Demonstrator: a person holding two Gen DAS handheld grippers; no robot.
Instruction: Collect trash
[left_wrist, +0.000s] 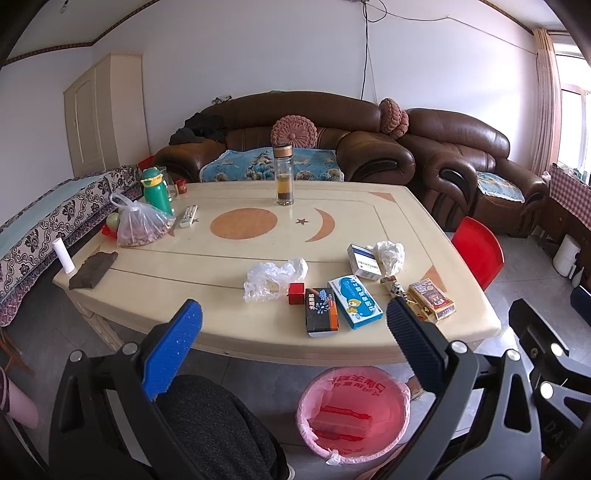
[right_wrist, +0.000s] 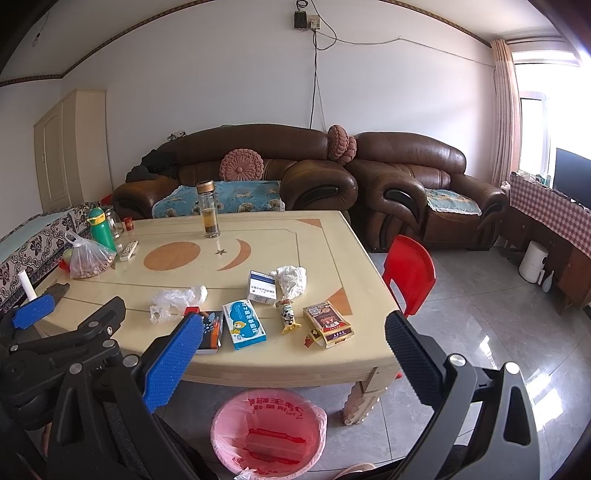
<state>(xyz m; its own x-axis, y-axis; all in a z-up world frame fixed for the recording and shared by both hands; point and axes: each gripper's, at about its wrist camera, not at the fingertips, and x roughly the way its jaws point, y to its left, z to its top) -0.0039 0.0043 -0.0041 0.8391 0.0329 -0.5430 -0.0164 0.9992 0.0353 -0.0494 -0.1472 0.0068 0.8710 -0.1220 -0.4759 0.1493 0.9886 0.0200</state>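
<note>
Trash lies near the front edge of the cream table (left_wrist: 236, 321): a clear crumpled bag (left_wrist: 273, 277), a small red box (left_wrist: 296, 293), a dark box (left_wrist: 320, 312), a light-blue box (left_wrist: 354, 302), a white-blue box (left_wrist: 364, 261), a white crumpled bag (left_wrist: 389, 254), a candy wrapper (right_wrist: 289, 316) and a card pack (left_wrist: 431, 298). A pink-lined bin (left_wrist: 354, 413) stands on the floor below the table edge. My left gripper (left_wrist: 293, 319) hangs open over the table's front edge. My right gripper (right_wrist: 293, 332) is open too, held short of the table, above the bin (right_wrist: 269, 432).
Farther back on the table are a glass tea bottle (left_wrist: 284, 176), a green flask (left_wrist: 157, 189), a remote (left_wrist: 188, 216), a bag of food (left_wrist: 142, 227), a dark cloth (left_wrist: 94, 268) and a white roll (left_wrist: 63, 255). A red chair (left_wrist: 478, 251) stands at the right. Brown sofas line the wall.
</note>
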